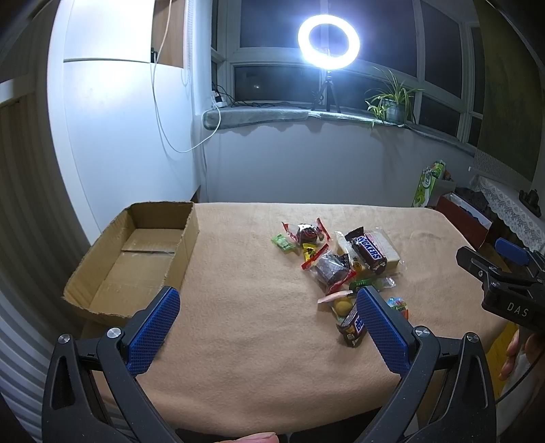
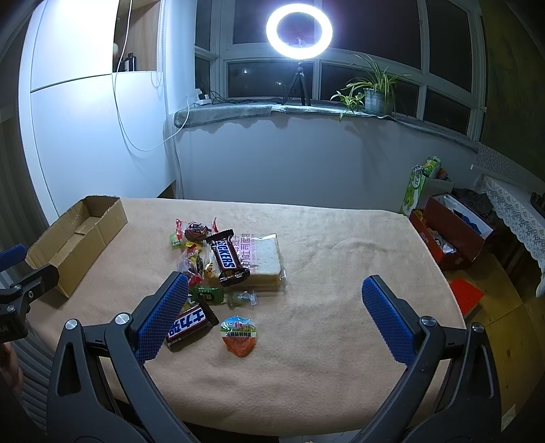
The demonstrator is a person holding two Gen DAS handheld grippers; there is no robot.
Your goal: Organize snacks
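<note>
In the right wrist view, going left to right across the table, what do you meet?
cardboard box → green candy → Snickers bar → packaged bread slice → bare tan tablecloth

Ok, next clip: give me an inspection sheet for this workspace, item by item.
Surface: table under a tan cloth, lightly wrinkled.
Job's things: snack pile near the centre, with a Snickers bar on top of a bagged cake; second chocolate bar and jelly cup nearest the cameras; cardboard box at the left edge, nothing seen inside.
Clutter: nothing seen on the cloth.
Grippers: left tongs and right tongs both open, holding nothing, above the near side.
Cables: white cord hanging on the wall; black leads on the sill.
Surroundings: ring light, potted plant, boxes on the floor at right.
</note>
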